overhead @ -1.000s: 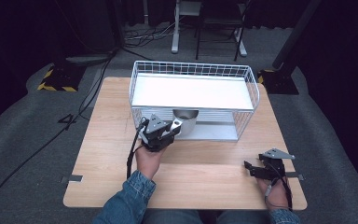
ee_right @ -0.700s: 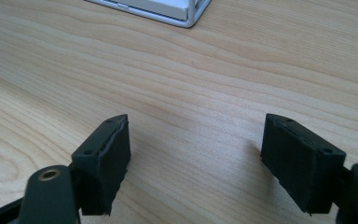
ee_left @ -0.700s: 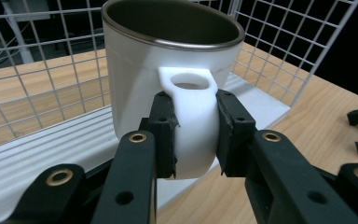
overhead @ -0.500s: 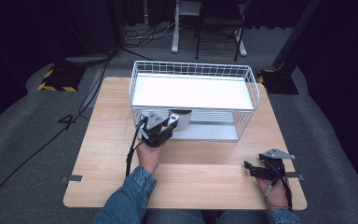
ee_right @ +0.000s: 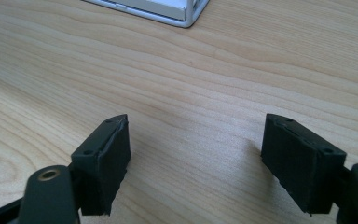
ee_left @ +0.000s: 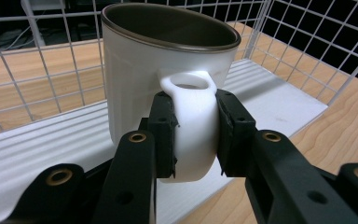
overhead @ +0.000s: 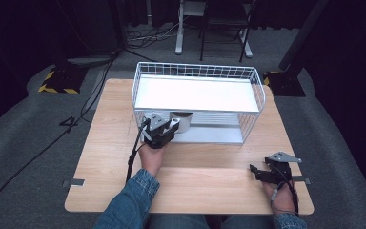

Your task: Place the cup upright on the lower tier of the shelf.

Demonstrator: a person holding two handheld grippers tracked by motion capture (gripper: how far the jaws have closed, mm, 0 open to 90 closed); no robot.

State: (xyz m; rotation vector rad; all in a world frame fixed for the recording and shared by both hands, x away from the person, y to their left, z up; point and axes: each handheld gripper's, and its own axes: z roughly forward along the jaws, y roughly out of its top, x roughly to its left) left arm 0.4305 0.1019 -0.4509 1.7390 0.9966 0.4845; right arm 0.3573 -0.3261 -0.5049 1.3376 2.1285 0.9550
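A white mug (ee_left: 168, 70) with a dark inside stands upright on the lower shelf of the white wire rack (overhead: 198, 71). In the high view the mug (overhead: 183, 120) sits under the rack's top shelf, at the front left. My left gripper (ee_left: 193, 135) is shut on the mug's handle, one pad on each side. From above, my left gripper (overhead: 164, 128) reaches into the rack's open front. My right gripper (ee_right: 196, 158) hovers open just over the bare wooden table, with nothing between its pads. In the high view my right gripper (overhead: 259, 171) rests near the table's front right.
The wire rack has a white top shelf (overhead: 195, 93) and a grey lower shelf (overhead: 214, 133), with mesh walls at the back and sides. A corner of the rack's base (ee_right: 182, 16) lies ahead of my right gripper. Bare tabletop (overhead: 209, 167) spreads between the hands.
My left gripper has carried the mug further into the rack, under the top shelf. The right gripper has stayed put.
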